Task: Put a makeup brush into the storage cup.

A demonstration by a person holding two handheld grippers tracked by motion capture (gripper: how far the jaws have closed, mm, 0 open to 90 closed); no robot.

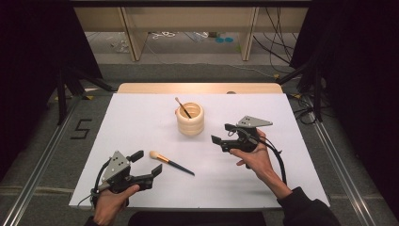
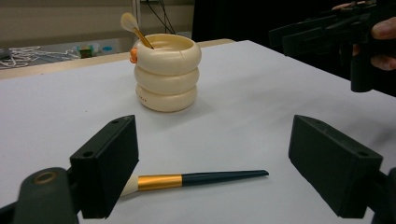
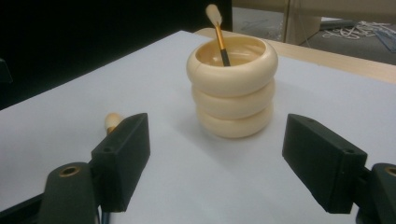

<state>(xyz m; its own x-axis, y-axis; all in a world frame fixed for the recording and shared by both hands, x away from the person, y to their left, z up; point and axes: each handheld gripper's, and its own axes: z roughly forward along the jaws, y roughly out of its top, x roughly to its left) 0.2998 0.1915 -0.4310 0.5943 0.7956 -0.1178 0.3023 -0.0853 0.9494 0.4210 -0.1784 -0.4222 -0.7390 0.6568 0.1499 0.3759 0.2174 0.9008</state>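
A cream ribbed holder (image 1: 190, 120) stands upright mid-table with one small brush (image 1: 182, 107) leaning in it. A second brush (image 1: 170, 162), with pale bristles, a gold band and a dark handle, lies flat on the white sheet at front left. My left gripper (image 1: 147, 163) is open at that brush's bristle end; in the left gripper view the brush (image 2: 201, 178) lies on the table between the wide jaws (image 2: 215, 140), untouched. My right gripper (image 1: 221, 133) is open and empty, held above the table right of the holder (image 3: 233, 88), which it faces (image 3: 217, 140).
The white sheet (image 1: 141, 122) covers most of the wooden table. Dark curtains and stand legs flank both sides. Cables and shelving lie on the floor beyond the far edge.
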